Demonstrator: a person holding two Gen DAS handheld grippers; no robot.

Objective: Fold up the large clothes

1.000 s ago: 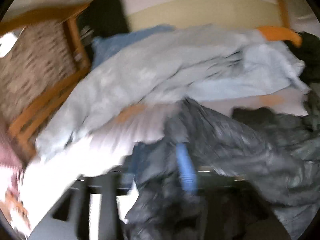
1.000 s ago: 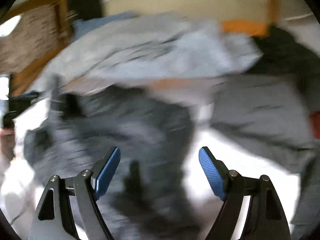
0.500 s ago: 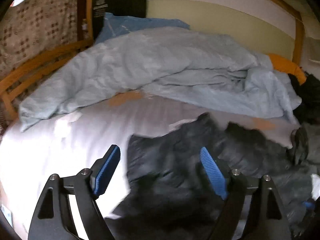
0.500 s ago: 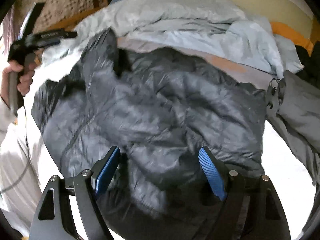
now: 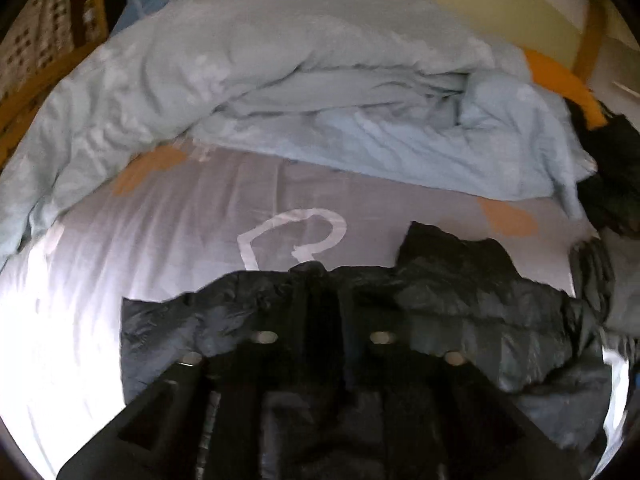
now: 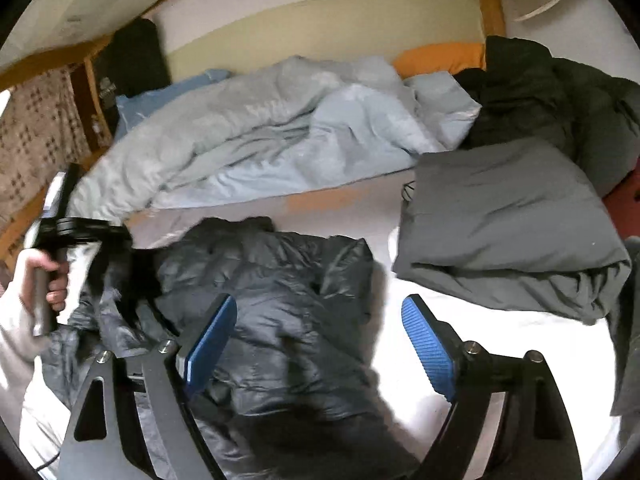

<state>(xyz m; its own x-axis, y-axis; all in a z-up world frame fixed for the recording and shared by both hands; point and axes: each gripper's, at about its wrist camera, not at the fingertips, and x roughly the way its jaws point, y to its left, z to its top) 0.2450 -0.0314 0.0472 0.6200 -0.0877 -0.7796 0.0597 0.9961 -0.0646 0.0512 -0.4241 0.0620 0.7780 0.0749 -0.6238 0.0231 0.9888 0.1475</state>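
A dark grey puffer jacket [image 6: 272,288] lies crumpled on the white bed sheet [image 6: 460,344]. In the left wrist view the jacket [image 5: 460,312] spreads across the lower frame. My left gripper [image 5: 322,300] is shut on a fold of the jacket at its upper edge. In the right wrist view the left gripper [image 6: 120,256] is at the jacket's left side, held by a hand. My right gripper [image 6: 316,340] is open and empty, just above the jacket's right part.
A light blue duvet [image 6: 280,128] is bunched along the back of the bed. A folded grey garment [image 6: 508,224] lies at the right, with dark clothes [image 6: 540,92] piled behind it. An orange pillow [image 6: 440,56] and the wooden bed frame [image 6: 490,4] are at the back.
My left gripper was open over the jacket and has now shut on a fold of it. The jacket has been pulled lower and flatter on the sheet. My right gripper stays open.
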